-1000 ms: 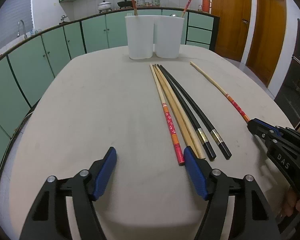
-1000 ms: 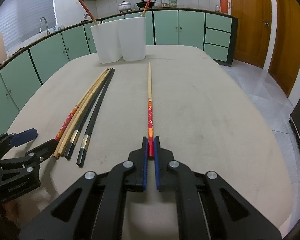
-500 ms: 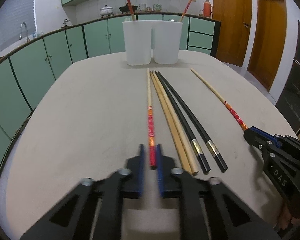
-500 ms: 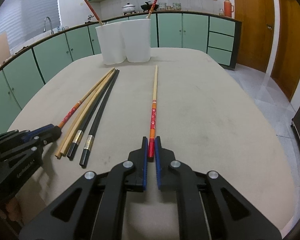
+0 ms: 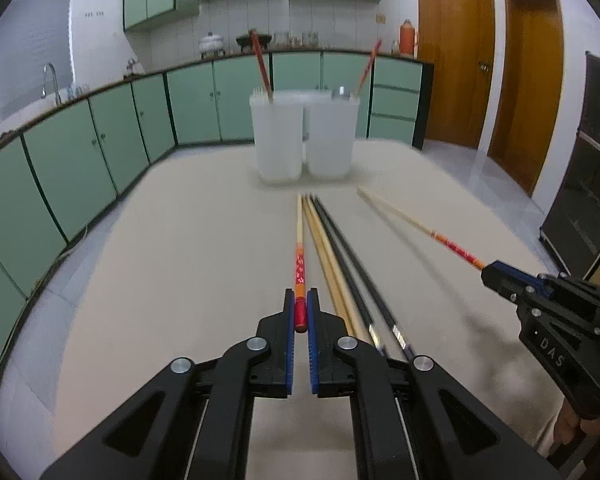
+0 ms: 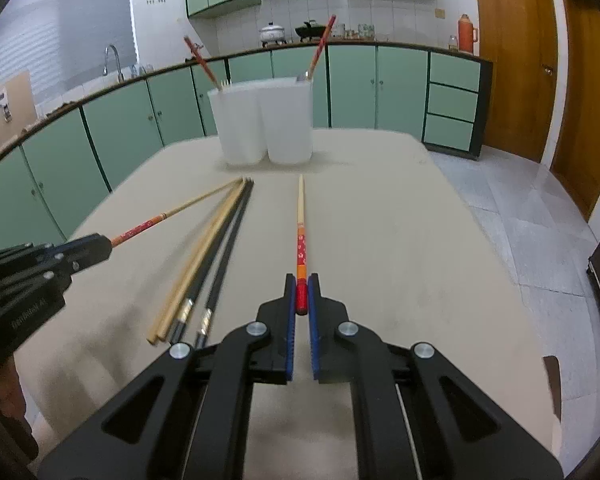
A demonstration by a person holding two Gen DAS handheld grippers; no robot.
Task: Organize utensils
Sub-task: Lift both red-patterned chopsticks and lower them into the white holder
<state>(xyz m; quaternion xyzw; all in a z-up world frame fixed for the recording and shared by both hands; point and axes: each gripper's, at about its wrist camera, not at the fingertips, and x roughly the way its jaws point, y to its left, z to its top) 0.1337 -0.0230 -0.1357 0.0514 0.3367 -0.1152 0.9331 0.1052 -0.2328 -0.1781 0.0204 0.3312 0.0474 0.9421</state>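
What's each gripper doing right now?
Left gripper: shut on a red-ended chopstick.
Right gripper: shut on another red-ended chopstick.

— Where's everything on the counter (image 5: 160, 280)?
— I see two tubs (image 5: 304, 140) side by side at the far end, a chopstick standing in each. Four loose chopsticks (image 6: 204, 256) lie together before them, between my two grippers.

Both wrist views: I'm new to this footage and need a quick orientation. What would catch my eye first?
Each tool, left tool and right tool, is shut on the red end of a red-patterned chopstick, both aimed at two white holders at the table's far end. Between them lie two wooden chopsticks and two black chopsticks.
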